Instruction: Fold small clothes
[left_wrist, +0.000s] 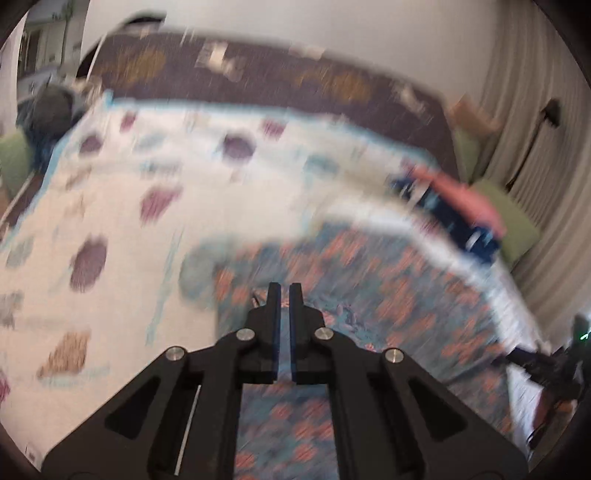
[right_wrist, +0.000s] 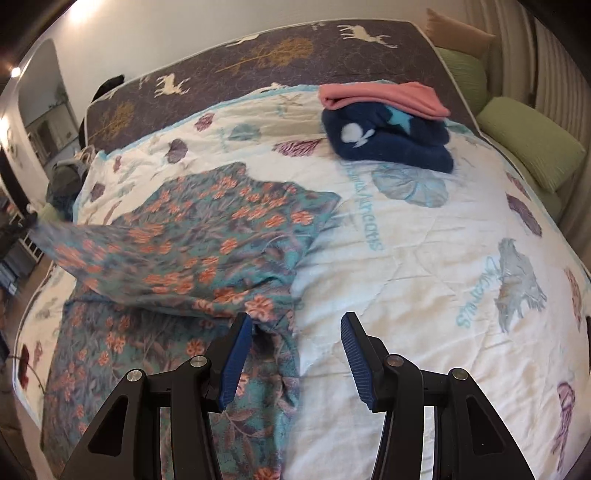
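A teal garment with orange flowers (right_wrist: 207, 236) lies on the white patterned bedspread (right_wrist: 424, 266), its left edge lifted off the bed toward the far left. My left gripper (left_wrist: 284, 291) is shut on that floral garment (left_wrist: 369, 288); its view is motion-blurred. In the right wrist view the left gripper shows only as a dark shape (right_wrist: 22, 225) holding the lifted corner. My right gripper (right_wrist: 297, 325) is open and empty, its left finger (right_wrist: 236, 354) touching the garment's near right edge.
A folded pink cloth (right_wrist: 380, 96) lies on a folded navy fleece (right_wrist: 391, 140) at the bed's far right. Green cushions (right_wrist: 532, 144) line the right side. A dark deer-print quilt (right_wrist: 295, 55) covers the far end. Dark clothes (right_wrist: 64, 177) sit far left.
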